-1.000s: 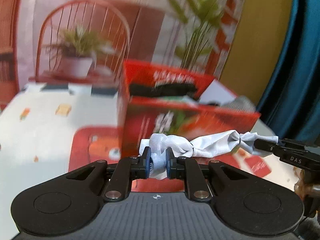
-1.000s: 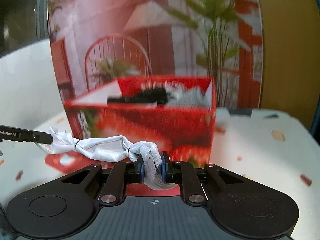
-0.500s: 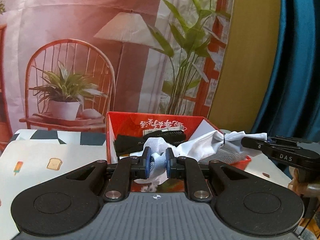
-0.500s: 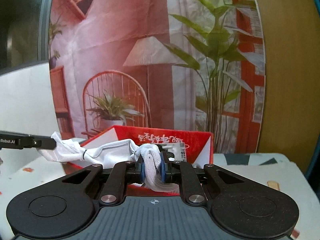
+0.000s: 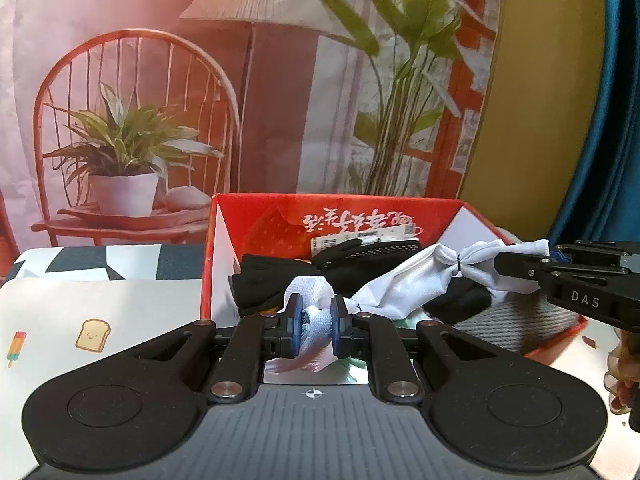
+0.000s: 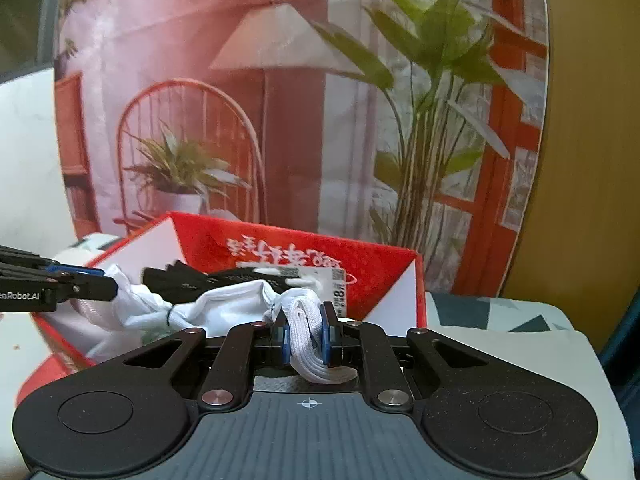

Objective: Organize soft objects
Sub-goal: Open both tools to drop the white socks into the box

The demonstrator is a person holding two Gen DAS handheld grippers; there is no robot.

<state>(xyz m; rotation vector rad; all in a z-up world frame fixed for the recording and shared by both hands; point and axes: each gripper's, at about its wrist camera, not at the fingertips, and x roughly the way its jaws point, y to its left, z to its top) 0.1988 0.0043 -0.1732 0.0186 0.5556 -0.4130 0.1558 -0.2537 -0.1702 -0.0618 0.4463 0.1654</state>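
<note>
A white cloth bundle (image 5: pixel 404 280), tied with thin black bands, hangs stretched between both grippers above the open red box (image 5: pixel 360 208). My left gripper (image 5: pixel 314 326) is shut on one end of it. My right gripper (image 6: pixel 306 334) is shut on the other end (image 6: pixel 224 306). In the left wrist view the right gripper's fingers (image 5: pixel 520 270) come in from the right. In the right wrist view the left gripper's fingers (image 6: pixel 86 286) come in from the left. The red box (image 6: pixel 304 252) holds black soft items (image 5: pixel 280 276) and a grey knitted piece (image 5: pixel 516 320).
The box stands on a table with a white patterned cloth (image 5: pixel 100 312). A printed backdrop with a chair, lamp and plants (image 5: pixel 240 100) hangs behind. A blue curtain (image 5: pixel 616 120) is at the far right. A labelled tag (image 5: pixel 360 240) lies in the box.
Both grippers have risen and moved forward with the white bundle. It was in front of the box's front wall and now hangs over the box opening.
</note>
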